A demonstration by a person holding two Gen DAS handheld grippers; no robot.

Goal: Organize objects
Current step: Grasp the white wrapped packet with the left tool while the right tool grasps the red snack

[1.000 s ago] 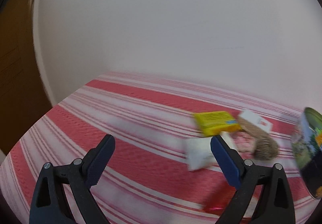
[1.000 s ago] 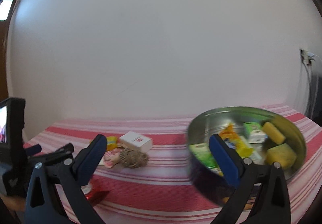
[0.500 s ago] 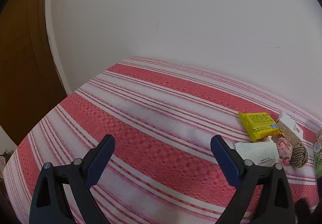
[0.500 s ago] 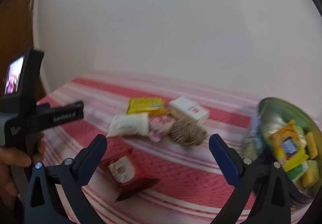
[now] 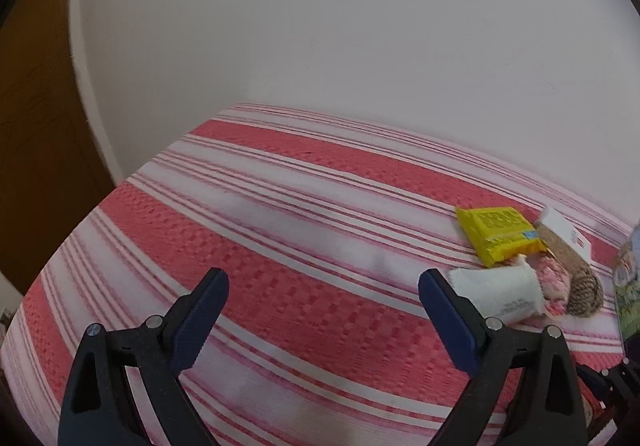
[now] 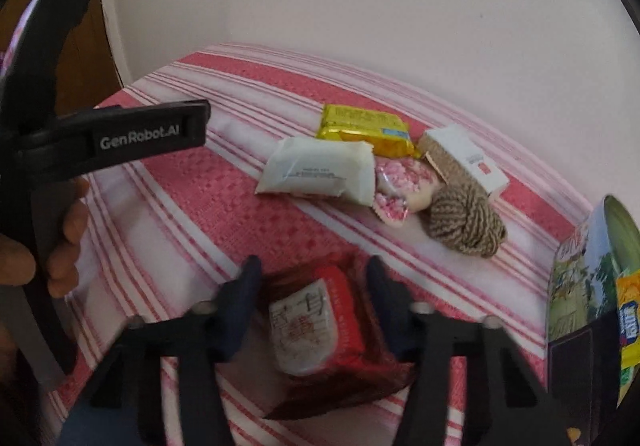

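In your left view, your left tongs are wide open over the striped cloth with nothing in them. The snacks sit at 3 o'clock.

In your right view, your right tongs are closing around the red packet at 6 o'clock. The pads look right at its sides. The tin is at 3 o'clock.
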